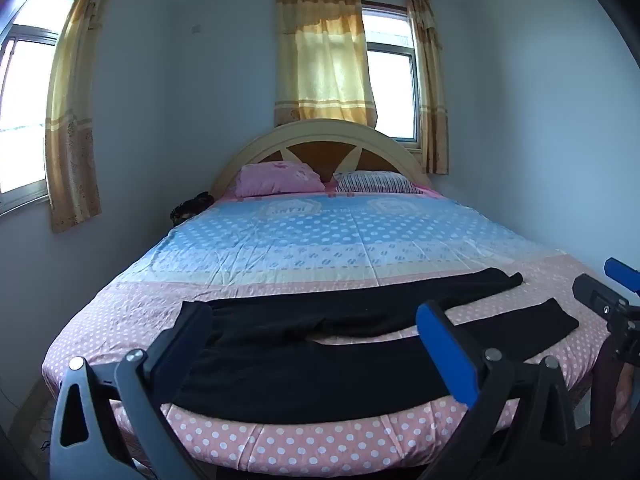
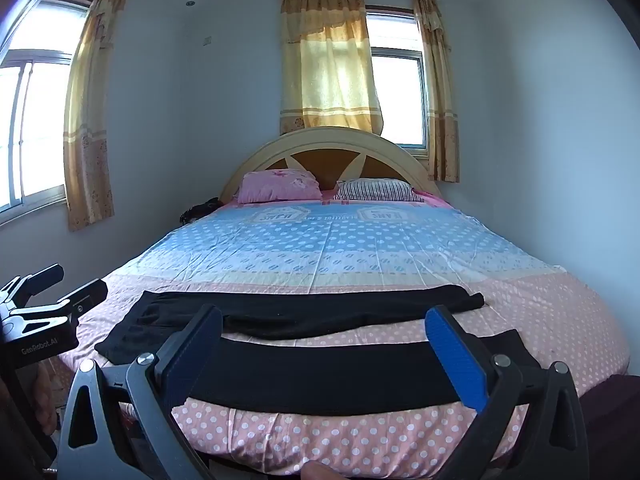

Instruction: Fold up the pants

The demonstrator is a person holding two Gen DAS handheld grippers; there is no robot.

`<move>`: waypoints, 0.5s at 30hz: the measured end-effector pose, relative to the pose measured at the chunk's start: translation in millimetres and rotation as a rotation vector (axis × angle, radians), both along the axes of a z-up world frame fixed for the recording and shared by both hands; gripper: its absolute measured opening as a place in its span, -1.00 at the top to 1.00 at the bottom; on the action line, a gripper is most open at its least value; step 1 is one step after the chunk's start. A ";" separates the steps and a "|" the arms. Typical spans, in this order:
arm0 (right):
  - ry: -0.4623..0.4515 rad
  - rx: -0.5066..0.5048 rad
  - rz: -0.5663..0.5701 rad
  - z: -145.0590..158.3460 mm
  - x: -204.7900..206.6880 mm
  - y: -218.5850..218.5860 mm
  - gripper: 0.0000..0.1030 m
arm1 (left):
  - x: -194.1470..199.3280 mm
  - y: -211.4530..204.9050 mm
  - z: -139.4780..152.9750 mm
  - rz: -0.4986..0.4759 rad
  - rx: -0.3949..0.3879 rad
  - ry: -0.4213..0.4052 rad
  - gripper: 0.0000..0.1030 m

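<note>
Black pants (image 1: 300, 380) lie flat across the foot end of the bed, waist at the left and the two legs spread apart toward the right. My left gripper (image 1: 312, 316) hovers over the bed's near edge in front of the waist half, wide open with nothing between its blue pads. The right gripper (image 1: 604, 280) shows at the far right of this view. In the right wrist view the pants (image 2: 320, 372) stretch across the front. My right gripper (image 2: 326, 314) is open and empty before the legs. The left gripper (image 2: 84, 278) shows at the left edge.
The bed (image 1: 320, 444) has a pink dotted sheet near me and a blue dotted part farther back. A pink pillow (image 1: 280, 178) and a striped pillow (image 1: 376, 182) rest against the arched headboard (image 1: 320, 132). Walls stand close on both sides, with curtained windows.
</note>
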State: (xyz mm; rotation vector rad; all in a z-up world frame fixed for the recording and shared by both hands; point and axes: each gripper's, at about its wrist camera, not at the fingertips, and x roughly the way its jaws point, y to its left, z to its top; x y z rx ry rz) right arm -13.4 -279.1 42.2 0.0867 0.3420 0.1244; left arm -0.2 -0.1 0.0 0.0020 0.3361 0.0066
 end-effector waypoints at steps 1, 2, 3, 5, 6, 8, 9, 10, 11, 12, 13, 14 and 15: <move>-0.003 -0.008 -0.001 -0.3 -0.2 1.0 -0.98 | -0.4 -0.2 0.1 0.003 0.005 -0.002 -1.00; -0.004 -0.017 -0.002 -0.7 -0.3 2.1 -0.98 | -0.7 -0.3 0.2 0.004 0.011 -0.002 -1.00; -0.005 -0.025 -0.003 -1.2 -0.4 3.1 -0.98 | -1.1 -0.2 0.4 0.007 0.015 -0.001 -1.00; -0.007 -0.038 -0.001 -2.3 -0.7 5.1 -0.98 | 2.4 -3.5 -1.0 -0.005 0.034 0.018 -1.00; 0.003 -0.038 -0.027 -2.9 2.8 5.6 -0.98 | 3.1 -4.4 -0.9 -0.002 0.035 0.017 -1.00; 0.010 -0.038 -0.024 -3.6 2.7 8.1 -0.98 | 1.8 -6.7 -0.1 0.001 0.040 0.009 -1.00; 0.016 -0.021 -0.030 -5.7 6.8 -0.1 -0.98 | 1.9 -8.3 -1.0 0.002 0.041 0.008 -1.00; 0.017 -0.022 -0.032 -6.0 7.2 -0.4 -0.98 | -0.4 -5.0 -0.9 0.003 0.034 0.003 -1.00; 0.017 -0.024 -0.033 -6.4 7.7 -0.8 -0.98 | -1.5 -0.5 -0.3 -0.002 0.027 0.000 -1.00; 0.019 -0.024 -0.035 -6.8 8.2 -1.5 -0.98 | -1.9 -0.7 -0.2 -0.004 0.025 0.002 -1.00; 0.020 -0.023 -0.037 -7.1 8.8 -2.3 -0.98 | 2.0 0.3 -2.7 -0.004 0.020 0.009 -1.00; 0.022 -0.025 -0.038 -8.2 9.7 -3.0 -0.98 | 3.3 -1.1 -3.7 -0.004 0.022 0.011 -1.00; 0.022 -0.025 -0.038 -8.6 10.2 -3.1 -0.98 | 3.5 -1.2 -3.8 -0.005 0.022 0.011 -1.00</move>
